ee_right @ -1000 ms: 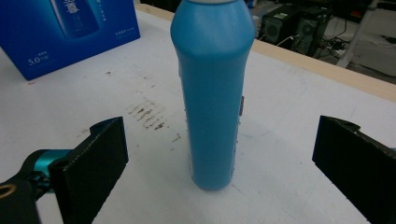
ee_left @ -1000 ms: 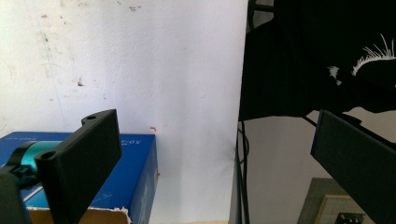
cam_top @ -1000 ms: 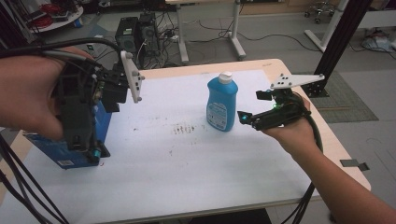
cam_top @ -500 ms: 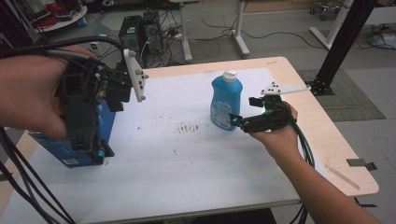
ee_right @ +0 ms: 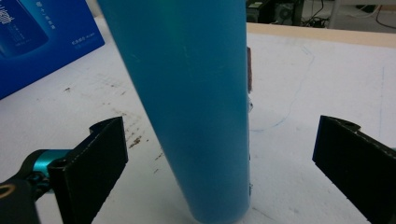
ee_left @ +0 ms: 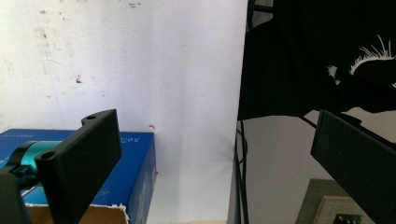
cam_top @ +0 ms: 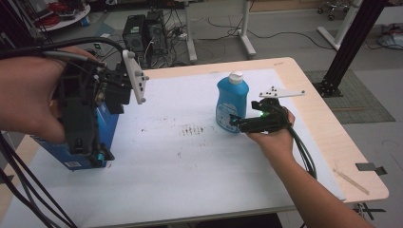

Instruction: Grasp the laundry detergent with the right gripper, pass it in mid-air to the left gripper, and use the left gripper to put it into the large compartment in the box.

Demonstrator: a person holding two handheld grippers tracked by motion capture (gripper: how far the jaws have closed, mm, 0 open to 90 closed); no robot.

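Bottle (ee_right: 187,102) between open right hand-held gripper (ee_right: 219,168) jaws, cap (cam_top: 235,77) overhead

Bottle (cam_top: 232,102) blocks right tool (cam_top: 236,122) (mat centre (cam_top: 190,156) free)

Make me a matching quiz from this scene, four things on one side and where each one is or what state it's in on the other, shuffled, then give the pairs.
Things:
1. blue bottle
2. blue box
3. right tool
4. left tool

Places or states:
A. open, raised over the box at the table's left edge
B. stands upright, white cap on top
C. open, jaws either side of the bottle's base
D. at the table's left edge, under a tool

Pairs: 1-B, 2-D, 3-C, 4-A
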